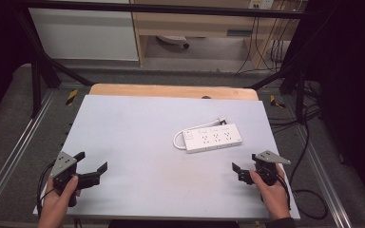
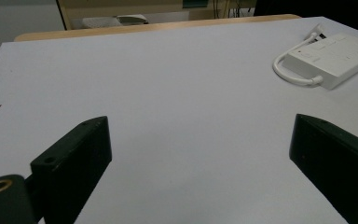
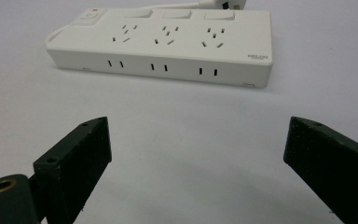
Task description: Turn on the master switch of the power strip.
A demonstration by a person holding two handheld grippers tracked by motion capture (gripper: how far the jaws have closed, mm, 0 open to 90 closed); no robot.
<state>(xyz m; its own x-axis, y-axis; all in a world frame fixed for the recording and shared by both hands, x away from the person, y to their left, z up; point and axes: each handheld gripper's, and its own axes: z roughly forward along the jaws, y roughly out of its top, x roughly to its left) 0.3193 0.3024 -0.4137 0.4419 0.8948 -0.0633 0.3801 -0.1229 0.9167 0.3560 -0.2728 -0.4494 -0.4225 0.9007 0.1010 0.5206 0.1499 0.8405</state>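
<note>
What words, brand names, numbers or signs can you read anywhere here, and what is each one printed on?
Nothing can be read for certain.
White plastic power strip: a small grey brand mark at its right end, too small and blurred to quote.
Red mark on its switch: a colour patch, no legible text.
Black left gripper and black right gripper: no lettering visible.

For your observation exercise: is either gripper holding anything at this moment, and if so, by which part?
Nothing is held. The left gripper and right gripper both stand open over the table, and the white power strip lies untouched ahead of them.
</note>
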